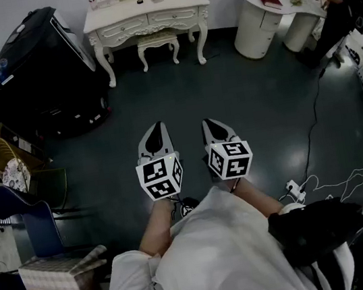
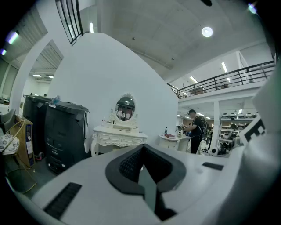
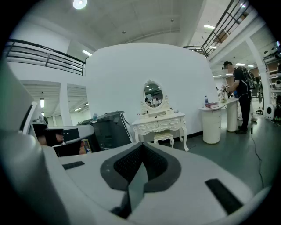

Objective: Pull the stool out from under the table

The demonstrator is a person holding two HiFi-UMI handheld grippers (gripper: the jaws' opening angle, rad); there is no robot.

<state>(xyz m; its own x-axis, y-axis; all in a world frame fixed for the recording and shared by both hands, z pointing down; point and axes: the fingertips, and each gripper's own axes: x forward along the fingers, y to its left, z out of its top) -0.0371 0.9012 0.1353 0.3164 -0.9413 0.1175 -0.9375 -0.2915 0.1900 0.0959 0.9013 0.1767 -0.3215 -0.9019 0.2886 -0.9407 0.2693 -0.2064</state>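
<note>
Approach stage. Small cream carved stool (image 1: pixel 156 42) sits tucked under the white ornate dressing table (image 1: pixel 148 22), well apart from both claws. Left claw (image 1: pixel 156 130) and right claw (image 1: pixel 210 125): fully closed, empty. Next, probably: walk closer, open one claw, grip the seat edge.

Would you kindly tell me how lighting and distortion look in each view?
Head view: dim, dark floor, white dressing table brightest, edges bowed. Left gripper view: ceiling lamp glares, black vignette corners. Right gripper view: railing curves strongly; stool is sharp.
</note>
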